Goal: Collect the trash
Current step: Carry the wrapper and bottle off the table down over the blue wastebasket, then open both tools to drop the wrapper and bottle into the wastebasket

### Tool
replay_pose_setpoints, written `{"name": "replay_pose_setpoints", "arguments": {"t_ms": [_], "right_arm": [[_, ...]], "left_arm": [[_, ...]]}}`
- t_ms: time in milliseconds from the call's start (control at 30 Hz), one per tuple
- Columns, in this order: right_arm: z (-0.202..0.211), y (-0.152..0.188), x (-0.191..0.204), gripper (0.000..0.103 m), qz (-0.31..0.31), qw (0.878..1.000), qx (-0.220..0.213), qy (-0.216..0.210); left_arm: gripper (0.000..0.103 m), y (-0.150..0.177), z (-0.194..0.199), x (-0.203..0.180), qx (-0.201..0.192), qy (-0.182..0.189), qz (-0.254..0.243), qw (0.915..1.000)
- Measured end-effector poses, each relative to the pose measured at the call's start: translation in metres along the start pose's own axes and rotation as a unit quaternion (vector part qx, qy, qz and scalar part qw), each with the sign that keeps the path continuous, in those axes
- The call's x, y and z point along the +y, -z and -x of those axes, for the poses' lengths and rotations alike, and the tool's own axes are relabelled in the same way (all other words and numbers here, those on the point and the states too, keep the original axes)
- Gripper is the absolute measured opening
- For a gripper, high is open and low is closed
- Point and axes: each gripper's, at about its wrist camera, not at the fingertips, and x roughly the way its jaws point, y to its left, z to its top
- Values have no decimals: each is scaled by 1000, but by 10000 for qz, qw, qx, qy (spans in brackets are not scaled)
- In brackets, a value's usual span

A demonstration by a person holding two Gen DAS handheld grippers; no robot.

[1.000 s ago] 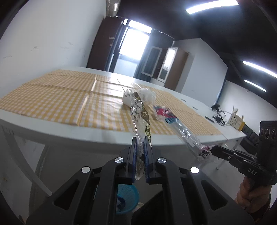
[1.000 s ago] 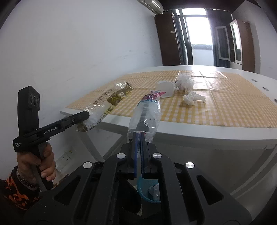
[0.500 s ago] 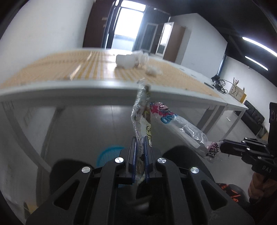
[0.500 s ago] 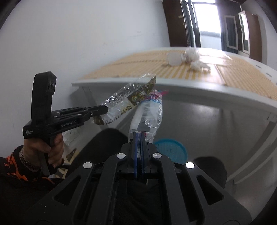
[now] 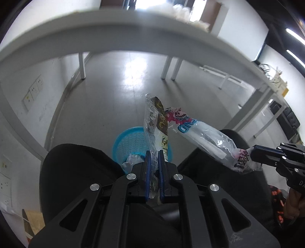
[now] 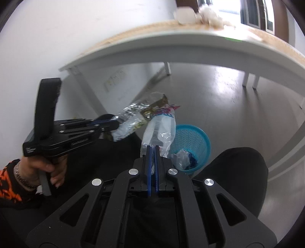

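Note:
My left gripper (image 5: 154, 152) is shut on a clear and brown wrapper (image 5: 156, 122), held above a blue mesh waste basket (image 5: 131, 141) on the floor. My right gripper (image 6: 152, 147) is shut on a clear wrapper with pink and blue print (image 6: 162, 127), held just left of the basket (image 6: 192, 139). The basket holds crumpled plastic (image 6: 181, 158). Each gripper shows in the other's view: the right gripper (image 5: 253, 152) with its wrapper (image 5: 205, 139), the left gripper (image 6: 112, 122) with its wrapper (image 6: 137, 118). The two wrappers' tips touch.
The white table's edge (image 5: 133, 40) arches overhead, with white crumpled trash and a white container (image 6: 185, 13) on top. Table legs (image 5: 82, 64) stand behind the basket. The person's dark-clothed knees (image 5: 76, 171) flank the basket. Wall sockets (image 5: 32, 93) are on the left.
Both grippers have dropped from table height to below the table edge and tilted down toward the floor, carrying their wrappers over the blue basket.

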Motion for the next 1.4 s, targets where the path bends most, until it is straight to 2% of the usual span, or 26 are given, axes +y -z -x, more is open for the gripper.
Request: {"name": "replay_pose_setpoints", "arguments": {"t_ms": [100, 233, 433, 600, 800, 1000, 1400], "right_arm": [[-29, -5, -9, 2, -86, 9998, 177, 79], [-62, -7, -22, 2, -240, 9986, 417, 228], [-110, -2, -39, 2, -442, 9950, 736, 513], [-144, 0, -57, 2, -908, 9872, 1158, 610], [-182, -13, -68, 2, -945, 9826, 1412, 752], [-218, -20, -84, 2, -1183, 9747, 1762, 702], [-285, -17, -108, 2, -1391, 9583, 2354, 832]], "left_arm": [[7, -8, -28, 16, 292, -103, 252, 9992], [7, -18, -58, 24, 458, -375, 208, 9980], [7, -33, -106, 50, 849, -126, 801, 9931], [7, -38, -138, 48, 1154, -214, 761, 9902], [7, -41, -170, 47, 1493, -162, 864, 9849], [7, -45, -201, 61, 1775, -178, 1115, 9776], [7, -43, -259, 64, 2310, -240, 1248, 9646]]}}
